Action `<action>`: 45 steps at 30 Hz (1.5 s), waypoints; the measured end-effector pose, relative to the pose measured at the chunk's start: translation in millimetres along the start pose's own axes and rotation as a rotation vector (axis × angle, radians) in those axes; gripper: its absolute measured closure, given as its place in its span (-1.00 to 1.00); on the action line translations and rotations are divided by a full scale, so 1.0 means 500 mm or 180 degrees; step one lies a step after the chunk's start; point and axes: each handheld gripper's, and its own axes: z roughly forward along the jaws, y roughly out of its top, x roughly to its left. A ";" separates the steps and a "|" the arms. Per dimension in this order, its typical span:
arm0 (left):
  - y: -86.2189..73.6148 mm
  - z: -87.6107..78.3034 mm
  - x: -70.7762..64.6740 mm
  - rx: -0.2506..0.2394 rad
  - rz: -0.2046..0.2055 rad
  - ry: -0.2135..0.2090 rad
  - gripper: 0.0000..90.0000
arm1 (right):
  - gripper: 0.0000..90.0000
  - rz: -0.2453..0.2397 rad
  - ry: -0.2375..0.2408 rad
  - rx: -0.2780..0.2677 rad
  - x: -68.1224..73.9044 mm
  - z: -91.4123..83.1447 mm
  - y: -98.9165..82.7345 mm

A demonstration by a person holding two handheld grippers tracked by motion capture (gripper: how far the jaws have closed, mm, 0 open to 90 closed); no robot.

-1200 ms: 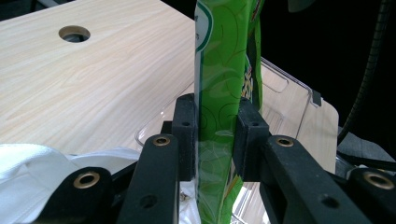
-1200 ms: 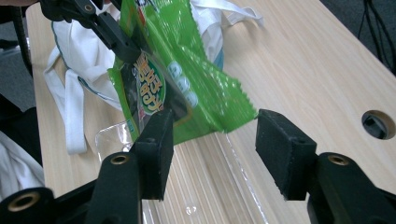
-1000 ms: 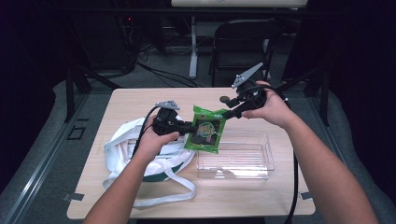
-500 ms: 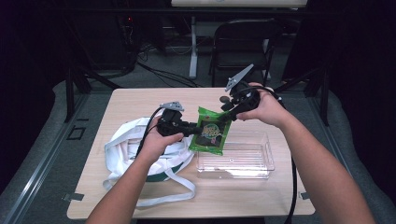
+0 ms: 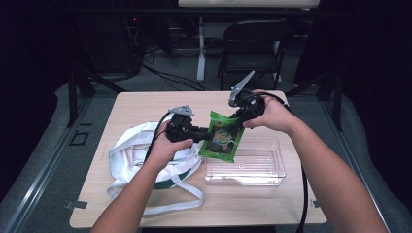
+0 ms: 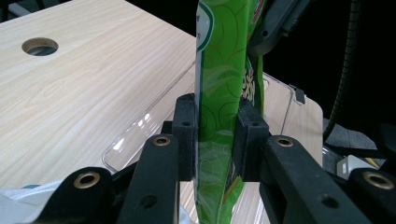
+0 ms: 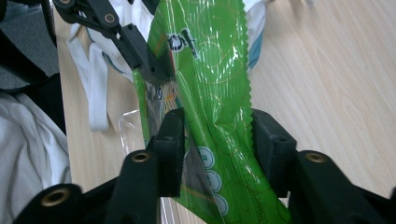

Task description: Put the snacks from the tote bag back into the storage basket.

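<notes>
- Nearest the person in the high view, two forearms come up from the bottom edge; a strap of the white cloth bag (image 5: pixel 145 160) loops toward the table's (image 5: pixel 121 104) front edge, and the left forearm covers part of the bag.
- The clear plastic bin (image 5: pixel 248 167) sits just right of the bag; its near left corner is cut off behind the packet.
- The left gripper (image 5: pixel 199 135) is clamped on the green snack packet (image 5: pixel 222 138): in the left gripper view both pads press flat on the packet's (image 6: pixel 219 93) sides, seen edge-on, so its print cannot be read.
- The packet hangs in the air between the two grippers, over the gap between bag and bin, upper end toward the right gripper (image 5: pixel 236 119).
- In the right gripper view the packet (image 7: pixel 210 84) lies between the jaws, which have just been closing; the left-hand pad meets the film, the right-hand pad looks a little off the serrated edge, so a full grip is not certain.
- The packet's lower end is cut off there by the frame.
- Beyond the table, a dark chair (image 5: pixel 255 48) and cables fade into shadow, hard to make out.
</notes>
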 end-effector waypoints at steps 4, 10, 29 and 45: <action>-0.001 0.002 0.001 0.0027 0.0003 0.0005 0.64 | 0.50 -0.0037 0.0038 0.0050 -0.002 0.002 0.001; -0.002 0.003 0.000 0.0031 -0.0020 0.0021 0.63 | 0.59 -0.0060 0.0051 0.0071 -0.003 -0.003 0.001; -0.006 0.001 0.000 -0.0013 -0.0100 0.0046 0.31 | 0.70 -0.0185 0.0098 0.0234 -0.008 -0.009 -0.005; -0.043 -0.043 -0.012 -0.0226 -0.0126 0.0097 0.24 | 0.70 -0.0326 -0.0130 0.0512 -0.030 0.025 -0.033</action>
